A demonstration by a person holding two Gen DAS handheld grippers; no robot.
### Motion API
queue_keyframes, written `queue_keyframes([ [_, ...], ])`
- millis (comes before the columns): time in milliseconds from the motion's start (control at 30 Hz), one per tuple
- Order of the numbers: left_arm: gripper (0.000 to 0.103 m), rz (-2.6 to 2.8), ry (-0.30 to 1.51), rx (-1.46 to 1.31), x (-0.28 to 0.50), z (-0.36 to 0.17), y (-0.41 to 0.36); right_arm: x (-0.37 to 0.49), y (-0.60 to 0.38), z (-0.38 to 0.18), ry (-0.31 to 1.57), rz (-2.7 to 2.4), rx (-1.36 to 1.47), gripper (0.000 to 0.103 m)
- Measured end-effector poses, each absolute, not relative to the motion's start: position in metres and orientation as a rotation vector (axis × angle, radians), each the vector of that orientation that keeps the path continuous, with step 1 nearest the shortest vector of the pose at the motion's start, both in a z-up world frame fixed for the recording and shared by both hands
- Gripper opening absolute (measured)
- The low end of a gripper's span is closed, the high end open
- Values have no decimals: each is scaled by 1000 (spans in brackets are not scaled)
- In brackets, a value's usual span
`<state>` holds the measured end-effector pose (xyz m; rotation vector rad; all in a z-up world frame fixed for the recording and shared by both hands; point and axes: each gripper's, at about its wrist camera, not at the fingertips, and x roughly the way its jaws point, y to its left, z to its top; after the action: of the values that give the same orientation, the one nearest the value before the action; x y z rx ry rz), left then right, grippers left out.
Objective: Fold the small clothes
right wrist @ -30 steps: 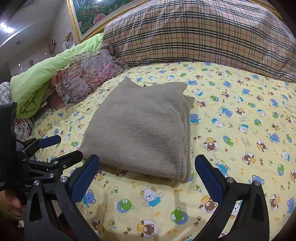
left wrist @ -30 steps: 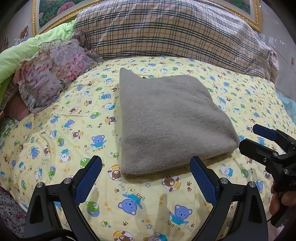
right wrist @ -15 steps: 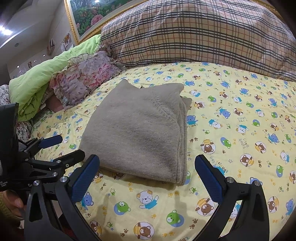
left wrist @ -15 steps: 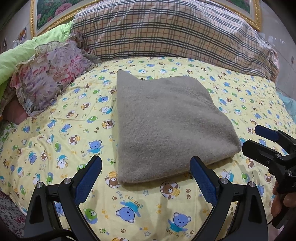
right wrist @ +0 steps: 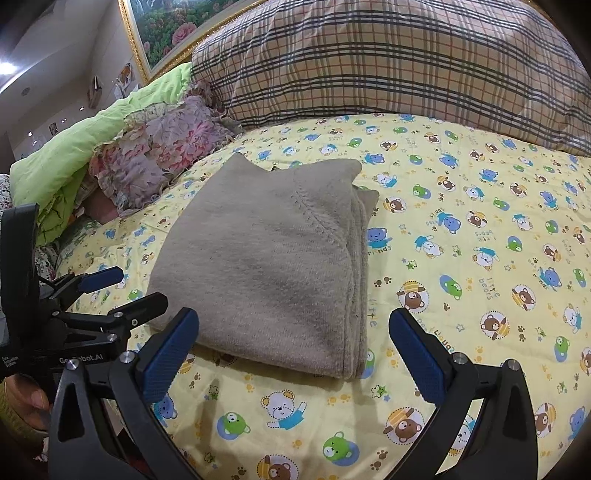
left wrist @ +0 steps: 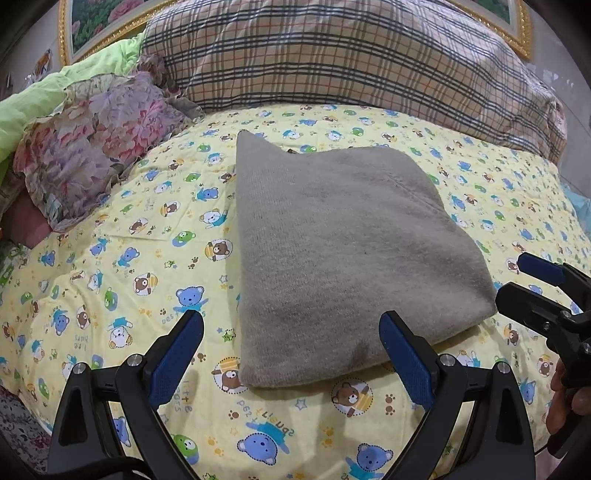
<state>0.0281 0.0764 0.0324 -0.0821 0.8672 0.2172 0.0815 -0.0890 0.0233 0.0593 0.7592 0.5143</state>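
A grey knitted garment (left wrist: pixel 343 251) lies folded into a thick rectangle on the yellow bear-print sheet (left wrist: pixel 129 280); it also shows in the right wrist view (right wrist: pixel 273 266), with its stacked layer edges on the right side. My left gripper (left wrist: pixel 291 347) is open and empty, hovering just before the garment's near edge. My right gripper (right wrist: pixel 295 343) is open and empty, at the garment's near right corner. Each gripper shows in the other's view: the right one (left wrist: pixel 517 280) beside the garment's right corner, the left one (right wrist: pixel 129 291) by its left corner.
A large plaid pillow (left wrist: pixel 332 59) lies across the back of the bed. A floral cushion (left wrist: pixel 96 147) and a green quilt (right wrist: pixel 74 155) are piled at the left. A gold-framed picture (right wrist: pixel 177 26) hangs behind. The sheet (right wrist: pixel 480 229) spreads to the right of the garment.
Both grippers have shifted slightly, so the folded garment sits a little lower and nearer in both views. The garment itself has not moved. Both grippers stay open.
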Motion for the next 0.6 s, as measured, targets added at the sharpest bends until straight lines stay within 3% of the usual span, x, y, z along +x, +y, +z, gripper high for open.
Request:
queue_keyframes([
  [600, 96, 208, 877, -76, 36, 33, 77, 91, -90, 23, 767, 514, 70, 103],
])
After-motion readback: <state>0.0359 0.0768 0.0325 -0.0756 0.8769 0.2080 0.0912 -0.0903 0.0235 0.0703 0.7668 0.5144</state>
